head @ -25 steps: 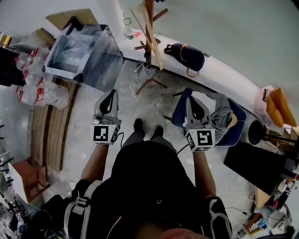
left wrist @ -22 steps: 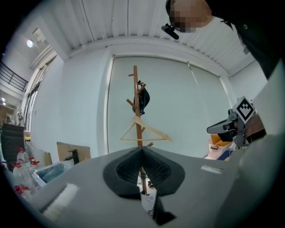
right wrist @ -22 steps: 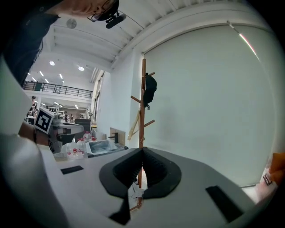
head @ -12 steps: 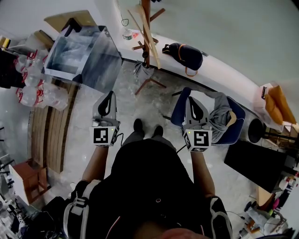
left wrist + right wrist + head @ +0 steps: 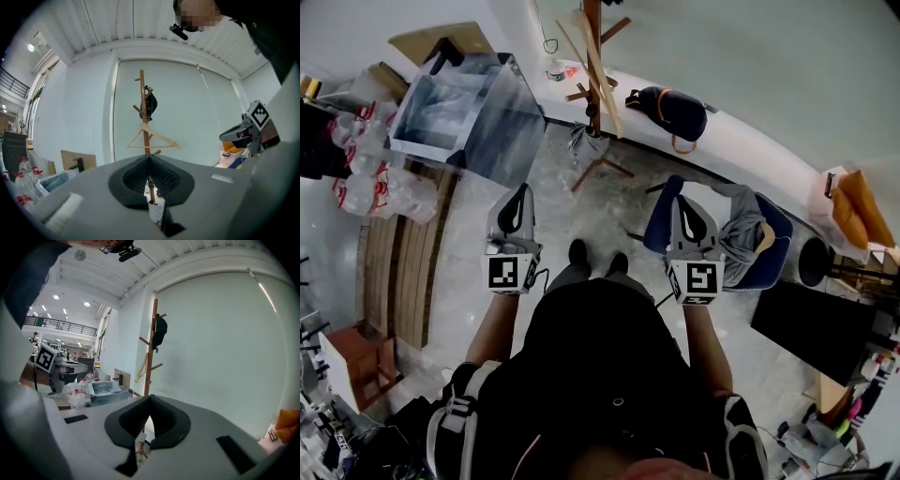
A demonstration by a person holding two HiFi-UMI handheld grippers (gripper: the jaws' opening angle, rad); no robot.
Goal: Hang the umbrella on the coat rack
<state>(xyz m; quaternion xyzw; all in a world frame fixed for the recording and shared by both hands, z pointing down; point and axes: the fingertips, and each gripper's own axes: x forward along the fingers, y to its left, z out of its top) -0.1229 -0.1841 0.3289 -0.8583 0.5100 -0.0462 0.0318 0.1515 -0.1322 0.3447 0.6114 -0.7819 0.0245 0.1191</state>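
Umbrella: either the dark item (image 5: pixel 149 104) hanging from an upper peg of the coat rack (image 5: pixel 144 122), or the grey bundle (image 5: pixel 584 141) at its foot; too small to tell. If the former, hanging is done; if the latter, it remains. Left gripper (image 5: pixel 149 161), right gripper (image 5: pixel 150 399): fingers closed, empty, well apart from the rack.

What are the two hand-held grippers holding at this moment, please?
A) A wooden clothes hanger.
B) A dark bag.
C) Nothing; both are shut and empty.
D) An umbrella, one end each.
C: the left hand-held gripper and the right hand-held gripper each show their jaws closed together with nothing between them, and the coat rack stands apart, beyond them.
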